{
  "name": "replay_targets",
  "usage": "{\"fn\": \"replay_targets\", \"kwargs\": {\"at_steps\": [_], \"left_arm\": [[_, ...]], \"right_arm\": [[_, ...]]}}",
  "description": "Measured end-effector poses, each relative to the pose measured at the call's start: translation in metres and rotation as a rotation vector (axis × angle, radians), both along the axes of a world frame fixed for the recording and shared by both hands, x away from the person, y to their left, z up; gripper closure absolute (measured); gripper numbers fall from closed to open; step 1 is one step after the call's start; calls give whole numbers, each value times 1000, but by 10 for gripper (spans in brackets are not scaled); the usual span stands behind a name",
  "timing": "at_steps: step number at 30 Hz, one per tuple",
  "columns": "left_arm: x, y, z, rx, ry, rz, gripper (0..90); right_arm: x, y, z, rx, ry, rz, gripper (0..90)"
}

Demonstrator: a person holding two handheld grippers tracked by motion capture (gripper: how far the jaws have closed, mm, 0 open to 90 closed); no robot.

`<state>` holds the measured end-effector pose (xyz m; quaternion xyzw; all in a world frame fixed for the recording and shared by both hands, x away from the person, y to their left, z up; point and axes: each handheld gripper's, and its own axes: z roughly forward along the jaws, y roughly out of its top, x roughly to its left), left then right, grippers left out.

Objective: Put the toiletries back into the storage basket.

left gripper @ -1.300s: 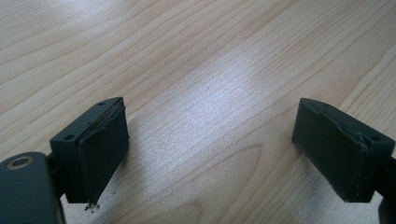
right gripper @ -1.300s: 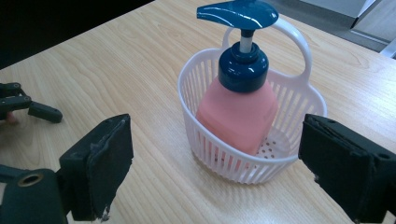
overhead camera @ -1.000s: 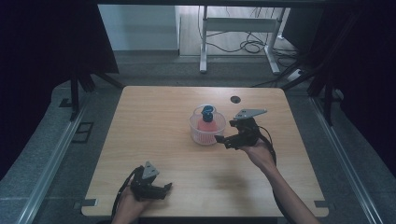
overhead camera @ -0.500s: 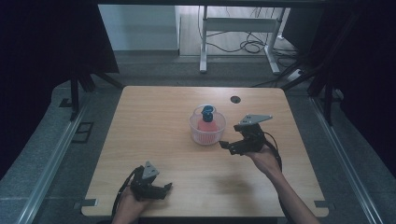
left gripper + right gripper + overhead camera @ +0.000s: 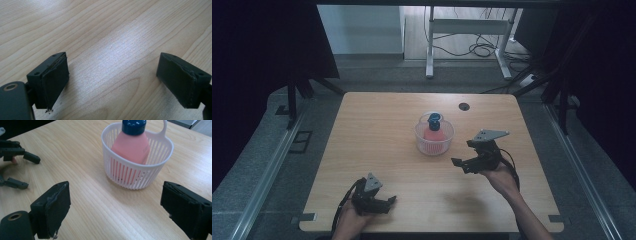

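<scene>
Basket (image 5: 434, 141) first: a small white plastic one with slatted walls and a loop handle at the rim, sitting near the middle of the tabletop (image 5: 377, 130). Standing upright inside it is a pink bottle (image 5: 433, 133) with a dark blue cap (image 5: 434, 120).

How will it handle? The basket looks light and a bit springy, thin ribs that would likely flex under a hard squeeze. The bottle looks like smooth plastic, probably slippery on the shoulders, and if it is full it carries most of the weight. It seems sturdy rather than fragile. The best hold for the bottle is likely the cap or the neck just below it, which stands clear above the rim. For the basket, the rim wall or the loop handle looks like the place to pinch.

Now the jaws. The right gripper (image 5: 463, 153) hangs over the tabletop to the right of the basket, near it but apart, its jaws spread wide with nothing between them. In the right gripper view the basket (image 5: 137, 157) sits ahead, between the lines of the two pads and a little toward the right one, well short of contact.

Down at the near edge, the left gripper (image 5: 388, 202) rests low, far from the basket, jaws wide open over bare wood (image 5: 120, 45).
</scene>
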<state>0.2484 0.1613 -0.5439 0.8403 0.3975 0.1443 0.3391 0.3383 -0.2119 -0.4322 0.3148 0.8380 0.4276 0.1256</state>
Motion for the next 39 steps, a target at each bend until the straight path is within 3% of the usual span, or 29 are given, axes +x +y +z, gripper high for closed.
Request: {"fn": "replay_targets", "kwargs": {"at_steps": [9,39], "left_arm": [[0,0,0,-1,-1,4,104],[0,-1,0,-2,1,7,104]], "right_arm": [[-12,-6,-5,1,4,1,90],[-51,-36,-42,-21,8,-32,82]]}}
